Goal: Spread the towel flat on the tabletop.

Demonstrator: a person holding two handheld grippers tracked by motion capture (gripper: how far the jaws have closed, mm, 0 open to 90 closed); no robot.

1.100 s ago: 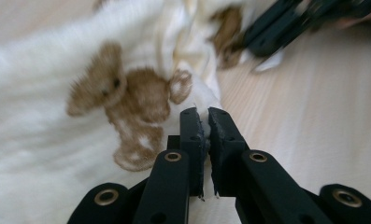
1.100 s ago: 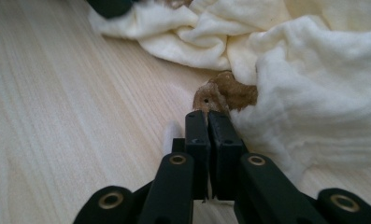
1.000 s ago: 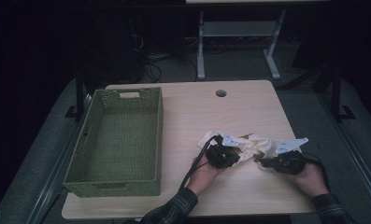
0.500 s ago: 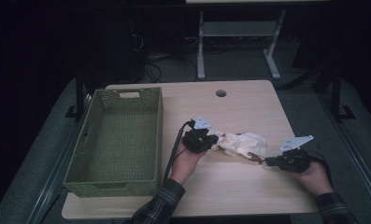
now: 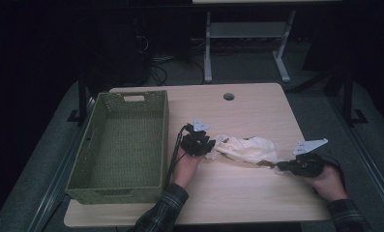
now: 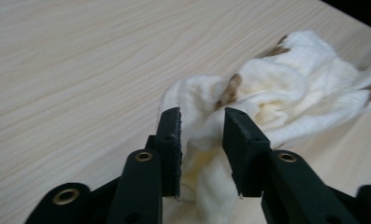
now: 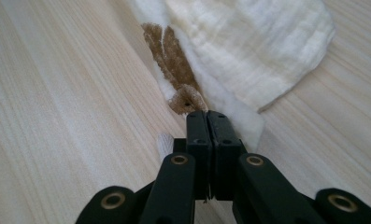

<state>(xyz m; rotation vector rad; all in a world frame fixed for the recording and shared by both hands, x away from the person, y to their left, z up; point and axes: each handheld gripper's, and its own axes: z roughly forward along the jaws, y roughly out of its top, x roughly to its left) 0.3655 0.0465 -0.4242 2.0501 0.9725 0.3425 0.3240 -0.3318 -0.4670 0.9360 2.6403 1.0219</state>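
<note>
Reaching in from the near edge of the table (image 5: 238,203), two forearms in plaid sleeves each bring a black gripper to a crumpled cream cloth (image 5: 247,149). The right gripper (image 5: 282,166) lies low at the cloth's right end; in the right gripper view its jaws press flat together on a thin edge of the cloth, just below a brown patch (image 7: 174,60) with a small hole. The right hand (image 5: 325,181) wraps the handle, and a grey three-cornered plate rides on top.

The left gripper (image 5: 210,153) sits at the cloth's left end, close beside the basket. In the left gripper view its jaws stand partly apart with a fold of the cloth bunched between them; whether the pads actually press the fabric is hard to tell from this angle. The left hand (image 5: 185,164) holds it from below, and a black cable loops off toward the basket.

The cloth lies stretched between the two grippers, resting on the pale wood. Left of it stands an empty green woven basket (image 5: 153,104). Farther back, a round cable hole (image 5: 228,96) sits near the table's far edge.
</note>
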